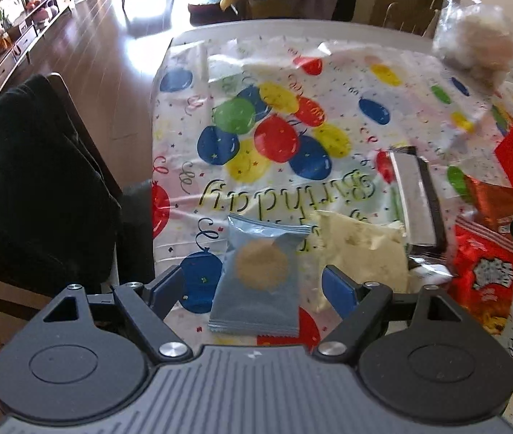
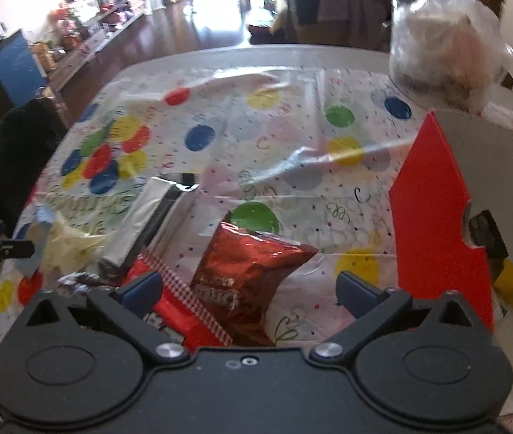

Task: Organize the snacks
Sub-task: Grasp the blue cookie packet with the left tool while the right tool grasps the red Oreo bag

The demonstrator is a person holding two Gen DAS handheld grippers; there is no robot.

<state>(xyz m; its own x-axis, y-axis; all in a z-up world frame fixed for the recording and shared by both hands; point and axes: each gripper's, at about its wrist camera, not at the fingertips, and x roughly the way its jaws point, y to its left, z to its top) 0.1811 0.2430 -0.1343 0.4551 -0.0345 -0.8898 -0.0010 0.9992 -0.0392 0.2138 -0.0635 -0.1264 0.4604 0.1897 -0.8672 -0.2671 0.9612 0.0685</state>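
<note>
Left wrist view: the left gripper (image 1: 256,284) has its blue-padded jaws spread wide, pinching nothing. A pale blue foil snack packet with a round gold print (image 1: 258,282) lies flat on the balloon-printed plastic tablecloth (image 1: 256,83), in the gap between the two jaws and clear of both pads. Just right of it, behind the right jaw, lies a cream-coloured crinkled packet (image 1: 361,246). Further right are a long silver and black wrapped bar (image 1: 419,202), a bright red printed snack bag (image 1: 487,278) and a shiny dark red foil bag (image 1: 493,202). A clear plastic bag of pale lumps (image 1: 477,43) sits at the far right. A dark garment (image 1: 35,188) hangs over a chair beside the table.

Right wrist view: the right gripper (image 2: 252,289) also stands with jaws wide apart, empty. The shiny dark red foil bag (image 2: 252,275) lies between them, nearer the left jaw, its lower end hidden by the gripper body; whether a pad touches it I cannot tell. The bright red printed snack bag (image 2: 180,307) lies partly beneath it, by the left jaw. A red cardboard box flap (image 2: 433,213) stands right of the right jaw.
</note>
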